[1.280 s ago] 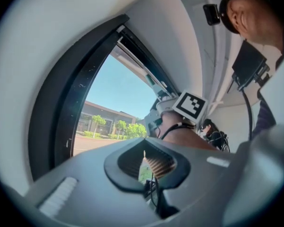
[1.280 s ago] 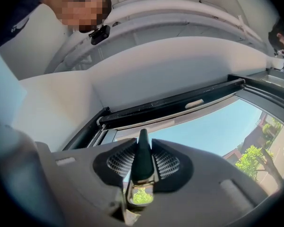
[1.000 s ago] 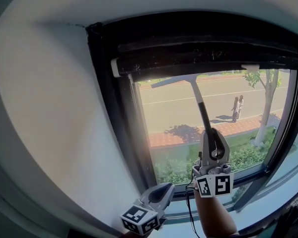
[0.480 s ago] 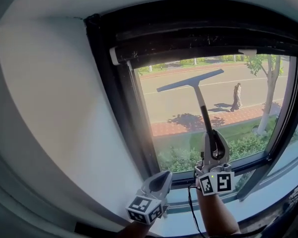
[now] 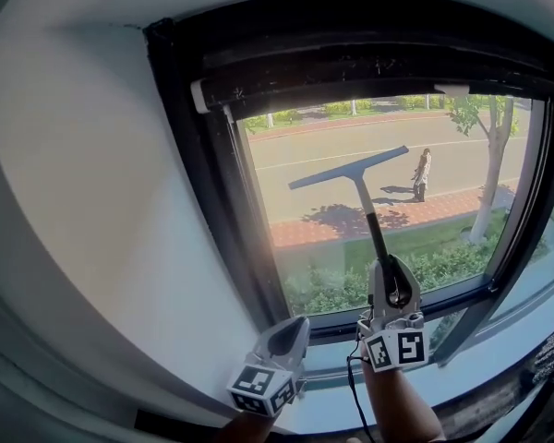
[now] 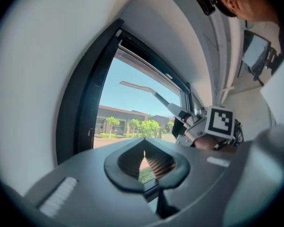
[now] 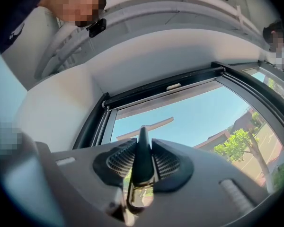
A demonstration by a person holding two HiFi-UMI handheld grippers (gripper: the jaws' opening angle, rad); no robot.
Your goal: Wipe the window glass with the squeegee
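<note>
Right claw pinching handle of dark T-shaped squeegee; blade lying tilted against clear window glass, frame centre. Left claw pressed together, empty, hovering lower centre.

My squeegee before the window glass, blade uppermost, handle in my right gripper below, my left gripper lower left, near the sill.

Squeegee black; window frame black; wall white; right gripper grey, black-white square markers.
</note>
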